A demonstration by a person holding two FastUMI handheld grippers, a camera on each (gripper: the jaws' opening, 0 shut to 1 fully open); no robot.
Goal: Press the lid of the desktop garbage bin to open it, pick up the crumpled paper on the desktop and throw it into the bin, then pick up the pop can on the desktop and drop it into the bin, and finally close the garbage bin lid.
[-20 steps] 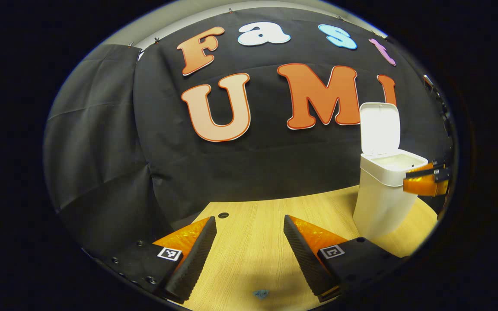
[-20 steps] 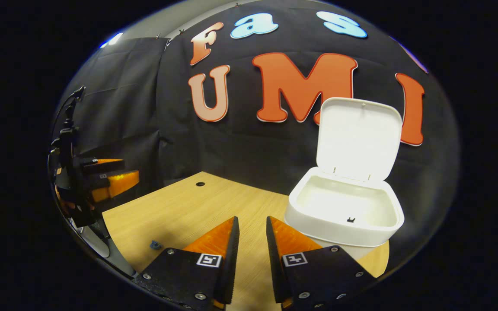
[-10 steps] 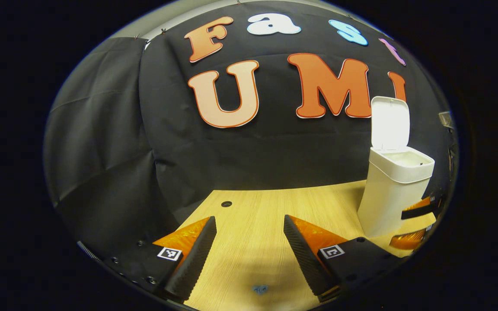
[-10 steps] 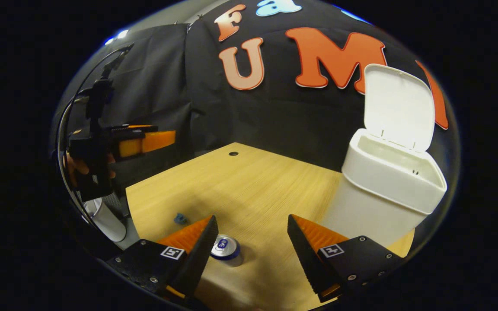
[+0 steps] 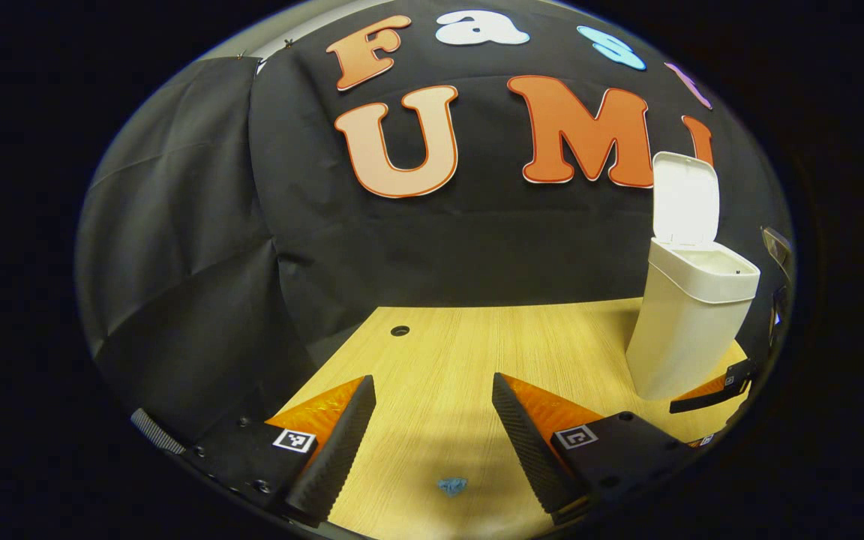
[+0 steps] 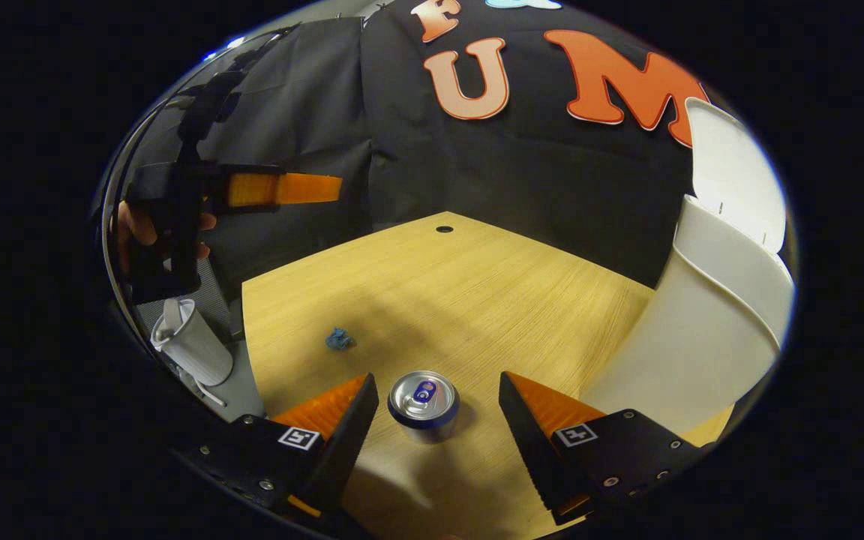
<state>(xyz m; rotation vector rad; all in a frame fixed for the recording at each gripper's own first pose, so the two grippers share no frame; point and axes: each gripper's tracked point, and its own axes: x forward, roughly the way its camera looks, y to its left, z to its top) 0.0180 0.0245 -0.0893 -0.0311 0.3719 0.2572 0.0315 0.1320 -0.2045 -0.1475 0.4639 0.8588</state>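
The pop can (image 6: 424, 409) stands upright on the wooden desktop (image 6: 477, 300), seen from above in the right gripper view. My right gripper (image 6: 437, 381) is open and hangs over it, one finger on each side, not touching it. The white bin (image 6: 702, 337) stands just to the right with its lid (image 6: 736, 176) raised. In the left gripper view my left gripper (image 5: 433, 381) is open over bare desktop (image 5: 492, 345), the bin (image 5: 691, 330) stands far right with its lid (image 5: 685, 199) up, and the right gripper (image 5: 709, 394) shows at its foot.
A small blue scrap (image 6: 339, 340) lies on the desktop left of the can, and it shows between my left fingers (image 5: 451, 486). A hand (image 6: 132, 229) holds the left gripper (image 6: 282, 189) above the table's left edge. A white cup-like thing (image 6: 192, 345) stands beyond that edge.
My right gripper has opened and swung down from above the bin's mouth to the can, which now sits between its fingers. The left gripper tilted slightly and stays open.
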